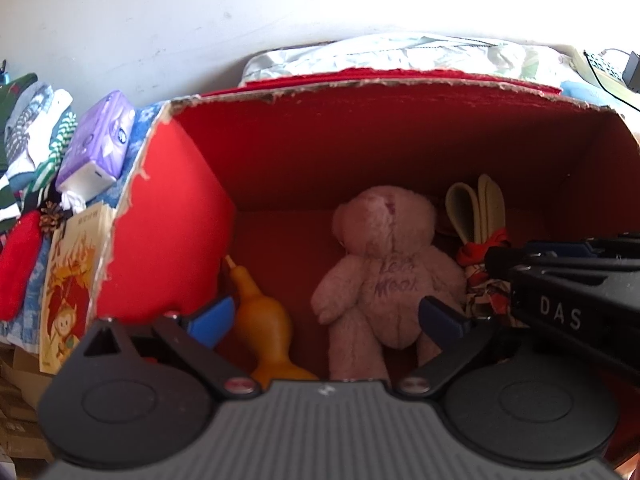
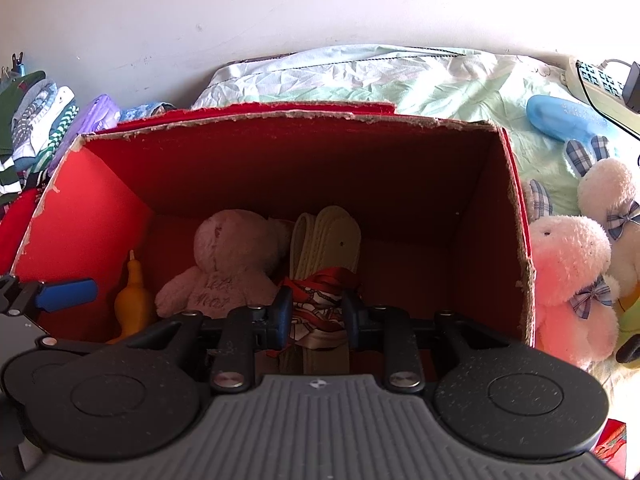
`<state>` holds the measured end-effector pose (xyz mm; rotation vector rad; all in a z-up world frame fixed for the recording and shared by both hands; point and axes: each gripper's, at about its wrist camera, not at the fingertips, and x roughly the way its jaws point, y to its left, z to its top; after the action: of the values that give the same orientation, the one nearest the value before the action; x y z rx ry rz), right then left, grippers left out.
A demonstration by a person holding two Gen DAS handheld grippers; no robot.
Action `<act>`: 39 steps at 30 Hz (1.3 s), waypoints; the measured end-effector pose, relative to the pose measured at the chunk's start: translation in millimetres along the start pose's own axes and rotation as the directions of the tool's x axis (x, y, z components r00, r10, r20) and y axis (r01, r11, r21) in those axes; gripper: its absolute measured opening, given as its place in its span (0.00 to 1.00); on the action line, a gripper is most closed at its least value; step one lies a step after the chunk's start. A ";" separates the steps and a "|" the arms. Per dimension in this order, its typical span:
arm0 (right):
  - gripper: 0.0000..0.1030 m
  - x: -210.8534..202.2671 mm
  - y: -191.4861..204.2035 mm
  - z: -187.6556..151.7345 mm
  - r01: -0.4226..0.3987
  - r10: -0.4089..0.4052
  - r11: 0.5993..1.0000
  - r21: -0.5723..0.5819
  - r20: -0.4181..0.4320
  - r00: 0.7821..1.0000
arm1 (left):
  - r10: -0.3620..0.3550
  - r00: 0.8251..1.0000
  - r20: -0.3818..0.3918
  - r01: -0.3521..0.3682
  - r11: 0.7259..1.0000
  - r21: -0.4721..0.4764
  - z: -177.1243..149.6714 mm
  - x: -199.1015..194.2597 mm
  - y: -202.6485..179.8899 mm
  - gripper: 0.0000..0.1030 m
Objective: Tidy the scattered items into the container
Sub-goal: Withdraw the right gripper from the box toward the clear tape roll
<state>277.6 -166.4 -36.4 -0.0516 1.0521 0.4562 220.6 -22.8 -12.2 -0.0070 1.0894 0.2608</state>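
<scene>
A bed (image 2: pixel 460 80) with a crumpled pale green sheet carries a large red cardboard box (image 2: pixel 280 168), its top edges torn. Beyond the box's right wall, two white plush rabbits (image 2: pixel 572 280) with checked bows lie on the sheet, a blue case (image 2: pixel 560 118) behind them. Past the left wall sit folded clothes (image 1: pixel 28 148), a purple tissue pack (image 1: pixel 98 140) and a picture book (image 1: pixel 72 280).

On the box floor a pink teddy bear (image 1: pixel 384 268) lies face up near the middle, an orange bottle-shaped toy (image 1: pixel 260 316) in the left corner, cream sandals (image 2: pixel 324 240) to the right of the bear.

The left tongs (image 1: pixel 326 318) stand wide apart over the bear and the orange toy, gripping nothing. The right tongs (image 2: pixel 314 312) are clamped on a red patterned cloth bundle (image 2: pixel 316 308) resting against the sandals.
</scene>
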 end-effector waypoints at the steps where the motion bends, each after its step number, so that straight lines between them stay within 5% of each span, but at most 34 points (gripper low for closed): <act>1: 0.27 0.0 0.0 0.1 0.001 -0.001 1.000 0.000 0.000 1.000 | -0.002 1.000 -0.002 0.002 1.000 -0.004 -0.4 0.2 0.5 0.97; 14: 0.29 -6.5 6.9 -0.1 0.040 -0.040 0.999 0.014 0.002 0.999 | -0.006 1.000 0.027 0.006 1.000 0.007 -2.0 -16.9 5.3 0.97; 22: 0.33 -43.1 10.7 -7.5 0.060 -0.062 0.998 0.033 0.077 0.995 | -0.003 0.996 0.084 0.001 1.000 0.020 -6.0 -47.0 6.6 0.97; 30: 0.35 -88.7 10.6 -24.7 0.021 -0.029 0.998 0.060 0.147 0.989 | -0.029 0.984 0.176 0.026 0.999 0.019 -24.8 -89.7 12.2 0.97; 34: 0.47 -116.5 16.1 -40.3 -0.006 -0.002 0.999 0.038 0.223 0.975 | -0.046 0.965 0.258 0.048 0.999 -0.001 -44.3 -116.3 31.7 0.99; 39: 0.50 -132.8 24.8 -62.8 -0.065 0.066 0.998 -0.010 0.230 0.971 | -0.077 0.964 0.256 0.104 0.990 -0.095 -65.3 -136.8 72.0 1.00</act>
<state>161.5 -204.9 48.7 0.0332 0.8270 0.5106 88.5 10.0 86.0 -0.1169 0.8182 0.2309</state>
